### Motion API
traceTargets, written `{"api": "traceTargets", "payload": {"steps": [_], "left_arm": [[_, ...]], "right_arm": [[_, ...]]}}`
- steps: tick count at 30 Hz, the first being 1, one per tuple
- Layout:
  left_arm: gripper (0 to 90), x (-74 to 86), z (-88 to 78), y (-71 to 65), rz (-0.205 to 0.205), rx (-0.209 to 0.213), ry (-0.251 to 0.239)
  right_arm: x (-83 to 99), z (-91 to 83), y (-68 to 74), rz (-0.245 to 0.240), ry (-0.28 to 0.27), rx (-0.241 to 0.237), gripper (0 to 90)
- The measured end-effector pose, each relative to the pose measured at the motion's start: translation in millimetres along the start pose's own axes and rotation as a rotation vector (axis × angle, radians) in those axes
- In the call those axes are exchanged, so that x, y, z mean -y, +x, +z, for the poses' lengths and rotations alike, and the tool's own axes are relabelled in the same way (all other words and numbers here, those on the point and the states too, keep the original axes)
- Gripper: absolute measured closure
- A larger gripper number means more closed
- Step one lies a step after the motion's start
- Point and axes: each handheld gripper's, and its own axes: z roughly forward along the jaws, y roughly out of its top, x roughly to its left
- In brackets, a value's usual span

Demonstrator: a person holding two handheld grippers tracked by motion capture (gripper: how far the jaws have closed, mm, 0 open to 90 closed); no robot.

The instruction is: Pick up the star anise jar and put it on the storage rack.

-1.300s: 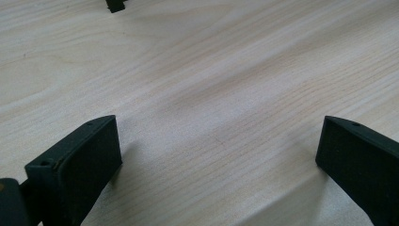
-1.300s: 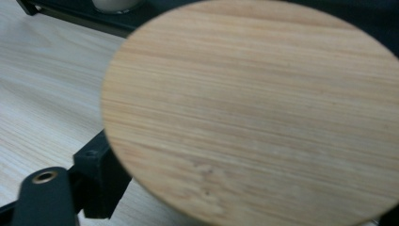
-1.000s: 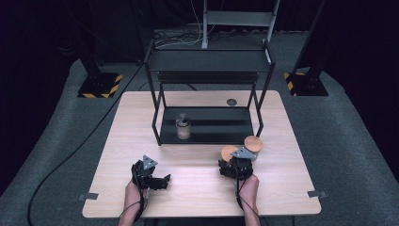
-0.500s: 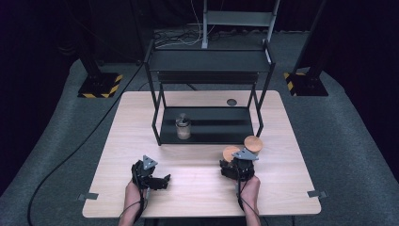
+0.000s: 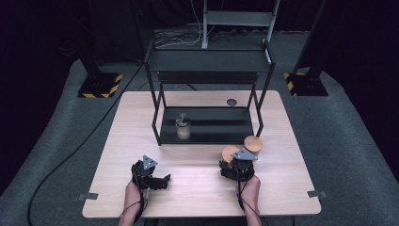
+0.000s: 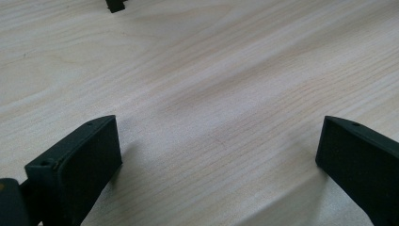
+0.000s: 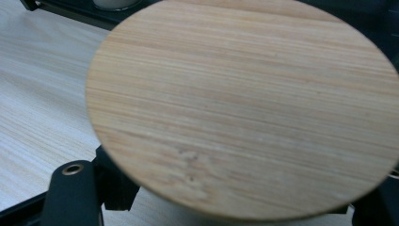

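The right gripper [image 5: 234,159] clamps a wooden-lidded jar [image 7: 242,108] just in front of the black shelf rack [image 5: 207,127] (another lidded jar [image 5: 253,145] beside it). The left gripper [image 6: 216,155], farther from the rack, rests spread wide on bare table [image 6: 226,75].

Between the right gripper [image 5: 236,160]'s matt black plastic jaws sits a round lid [image 7: 244,108] of pale wood with a fine, straight grain and a smooth, dull finish. Beyond the jaws, a second lid [image 5: 253,143] looks the same. The table [image 6: 226,80] under the left gripper [image 5: 162,181]'s jaws is light wood-grain, smooth with a faint sheen. The rack [image 5: 207,61] is matt black metal; the jar [image 5: 183,128] looks like clear glass.
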Motion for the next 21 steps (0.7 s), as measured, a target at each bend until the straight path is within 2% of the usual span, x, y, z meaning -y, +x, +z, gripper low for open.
{"api": "traceTargets", "payload": {"steps": [21], "left_arm": [[0.1, 0.0, 0.0, 0.0, 0.000, 0.000, 0.001]], "right_arm": [[-11.6, -7.5, -0.5, -0.020, -0.011, -0.003, 25.1]]}}
